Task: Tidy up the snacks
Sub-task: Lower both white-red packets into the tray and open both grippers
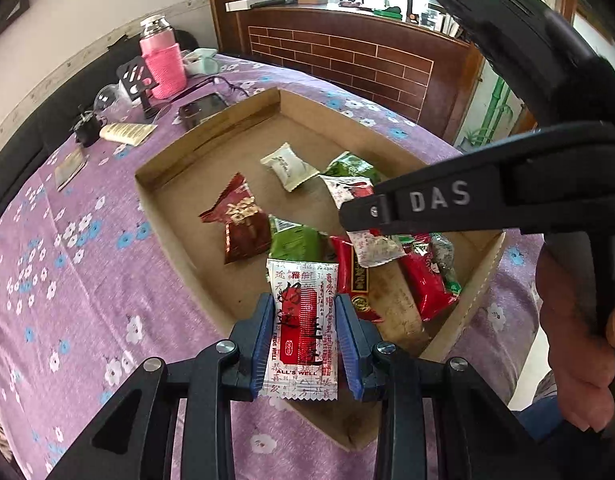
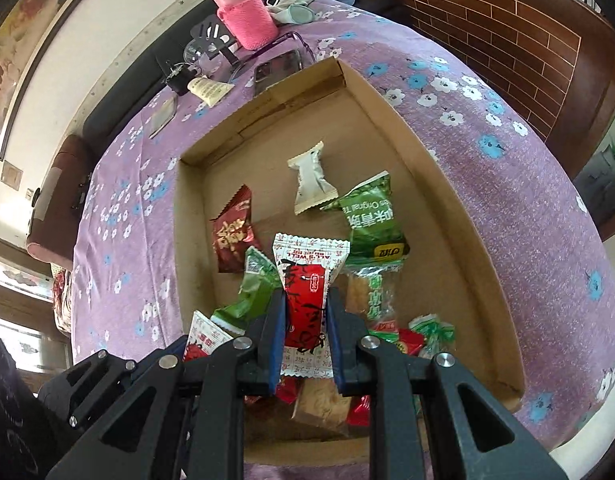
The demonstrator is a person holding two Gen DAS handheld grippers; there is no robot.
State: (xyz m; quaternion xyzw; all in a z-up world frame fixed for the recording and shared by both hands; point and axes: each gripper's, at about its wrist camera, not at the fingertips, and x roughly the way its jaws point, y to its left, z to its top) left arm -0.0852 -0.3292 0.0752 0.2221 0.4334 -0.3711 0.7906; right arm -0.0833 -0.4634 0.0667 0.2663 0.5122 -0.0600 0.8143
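Purple floral tablecloth [image 1: 67, 280] carries cardboard tray [image 1: 211, 128]; left gripper [image 1: 305, 340] and right gripper [image 2: 305, 340] each clamp one red-white sachet; several snacks inside remain unsorted.

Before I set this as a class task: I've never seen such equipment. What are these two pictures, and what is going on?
No robot here: a person holds a clamp-like tool in each hand, each with a camera looking along its jaws. One picture is from the left tool, the other from the right. A cardboard box sits on a purple flowered cloth, with wrapped snacks inside. The left gripper is shut on a white-and-red packet. The right gripper is shut on a similar packet. Beyond the box stand a pink bottle and a phone.
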